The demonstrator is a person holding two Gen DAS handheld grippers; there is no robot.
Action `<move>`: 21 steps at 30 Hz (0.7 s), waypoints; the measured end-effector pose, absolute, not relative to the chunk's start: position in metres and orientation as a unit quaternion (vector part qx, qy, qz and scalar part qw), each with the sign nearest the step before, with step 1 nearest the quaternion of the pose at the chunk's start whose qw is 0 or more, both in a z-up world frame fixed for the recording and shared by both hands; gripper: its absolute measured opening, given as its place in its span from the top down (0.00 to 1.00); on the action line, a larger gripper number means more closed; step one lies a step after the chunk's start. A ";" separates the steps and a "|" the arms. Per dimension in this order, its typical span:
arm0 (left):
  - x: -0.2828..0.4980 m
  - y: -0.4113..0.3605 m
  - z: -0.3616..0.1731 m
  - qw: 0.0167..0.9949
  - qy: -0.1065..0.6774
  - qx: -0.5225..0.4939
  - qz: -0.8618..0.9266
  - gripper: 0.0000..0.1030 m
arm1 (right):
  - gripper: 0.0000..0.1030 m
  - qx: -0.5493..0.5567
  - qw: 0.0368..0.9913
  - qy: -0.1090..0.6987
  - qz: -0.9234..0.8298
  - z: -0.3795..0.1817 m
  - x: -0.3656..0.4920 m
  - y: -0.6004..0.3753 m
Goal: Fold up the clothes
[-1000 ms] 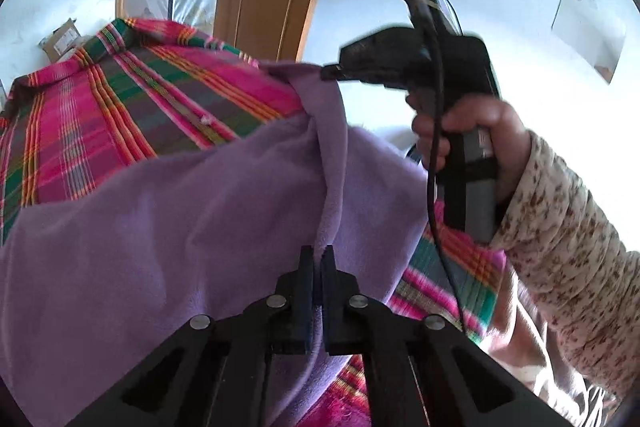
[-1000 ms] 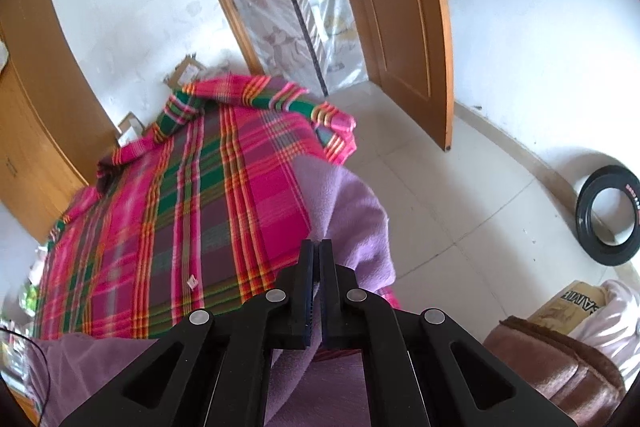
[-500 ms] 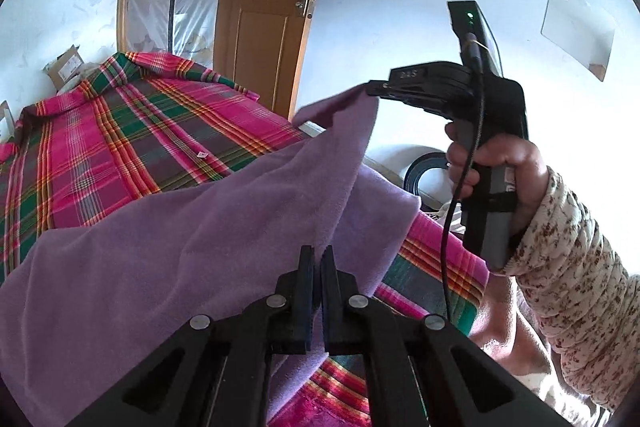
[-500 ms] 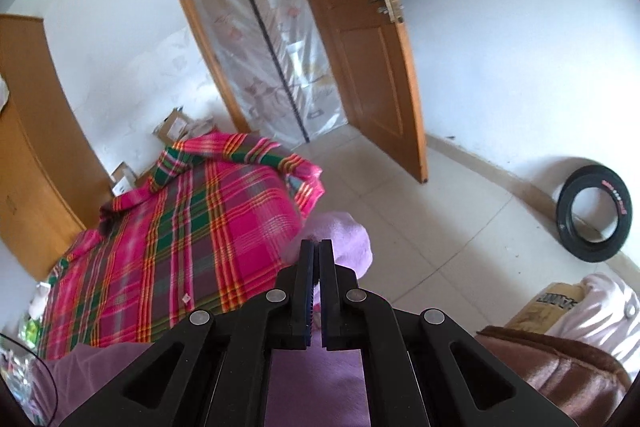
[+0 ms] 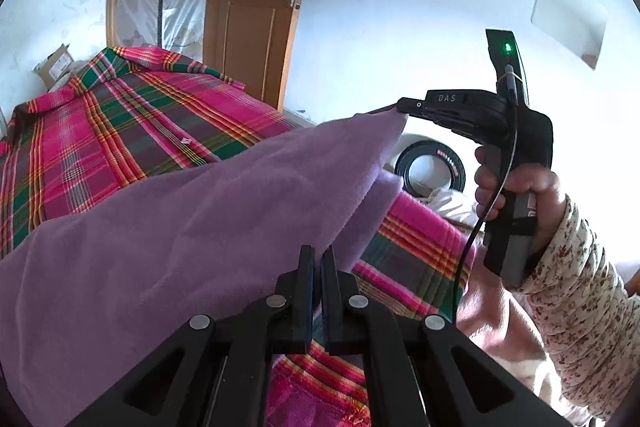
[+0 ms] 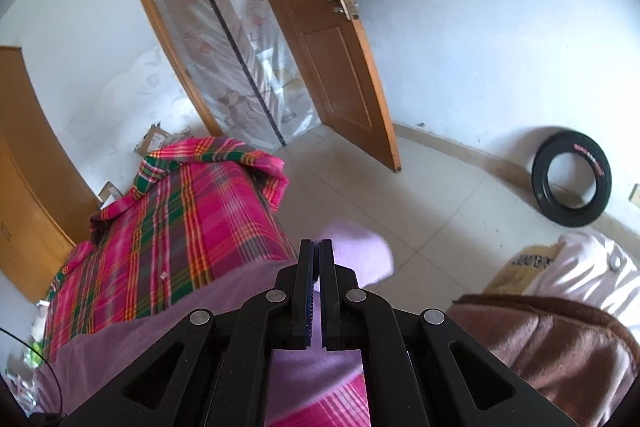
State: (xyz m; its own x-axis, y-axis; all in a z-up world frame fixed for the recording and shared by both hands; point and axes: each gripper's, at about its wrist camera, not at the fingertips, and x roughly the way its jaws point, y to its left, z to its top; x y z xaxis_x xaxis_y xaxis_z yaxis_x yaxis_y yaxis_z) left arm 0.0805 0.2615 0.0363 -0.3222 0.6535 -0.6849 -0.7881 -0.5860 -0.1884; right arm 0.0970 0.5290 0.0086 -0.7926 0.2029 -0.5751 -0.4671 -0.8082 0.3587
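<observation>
A: Left gripper [image 5: 318, 259]?
B: Clamped on purple garment's [image 5: 192, 227] lower edge, lifted over the plaid bedspread [image 5: 120, 123].
A: Right gripper [image 6: 319, 255]?
B: Pinched tight on the garment's far corner, raised higher; fabric stretched between both. Tyre [image 6: 572, 179] against wall.

Both grippers are built of matte black plastic. On the left gripper [image 5: 318, 259] four round silver screws are set along angled linkage arms. The right gripper [image 6: 319, 255] shows ribbed blue pads [image 6: 309, 291]. Above its pistol-style handle (white letters "DAS" are printed there) a green light is lit, and a thin black cable [image 5: 472, 227] hangs below it. A cream floral sleeve [image 5: 576, 291] is worn.
</observation>
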 end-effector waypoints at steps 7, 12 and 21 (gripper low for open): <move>0.086 0.265 0.025 0.444 0.103 -0.387 0.802 0.97 | 0.97 -0.280 0.187 0.285 0.897 -0.016 0.111 0.536; 0.090 0.272 0.013 0.438 0.124 -0.400 0.796 0.97 | 0.97 -0.295 0.187 0.325 0.879 -0.042 0.118 0.544; 0.087 0.273 0.004 0.431 0.124 -0.419 0.790 0.97 | 0.97 -0.320 0.173 0.389 0.846 -0.070 0.122 0.560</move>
State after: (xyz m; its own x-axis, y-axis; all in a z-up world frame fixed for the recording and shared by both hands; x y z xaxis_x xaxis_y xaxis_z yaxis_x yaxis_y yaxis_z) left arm 0.0867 0.2728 0.0041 -0.2783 0.5759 -0.7687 -0.7844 -0.5981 -0.1641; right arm 0.1222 0.5595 -0.0705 -0.7351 0.0431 -0.6766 -0.5417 -0.6374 0.5480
